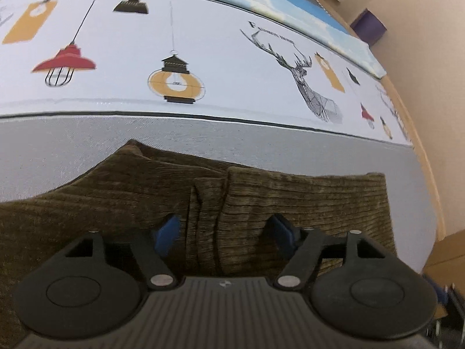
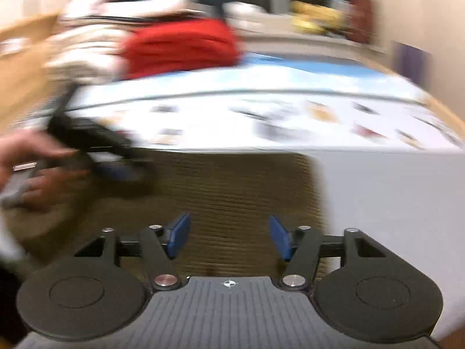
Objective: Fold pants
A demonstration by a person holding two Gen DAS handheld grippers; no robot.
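Brown corduroy pants (image 1: 261,203) lie on grey tabletop (image 1: 261,148). Left gripper (image 1: 225,232) jaws spread over a fabric ridge. Right gripper (image 2: 229,237) jaws spread above the cloth (view blurred).

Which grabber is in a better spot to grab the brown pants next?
Probably the left gripper: its open fingers straddle a raised fold of the brown pants. The right gripper, also open, only hovers over flat cloth.

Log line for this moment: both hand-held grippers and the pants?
left hand-held gripper: open, over pants | right hand-held gripper: open, over pants, view blurred | pants: brown corduroy, on grey sheet | nothing gripped
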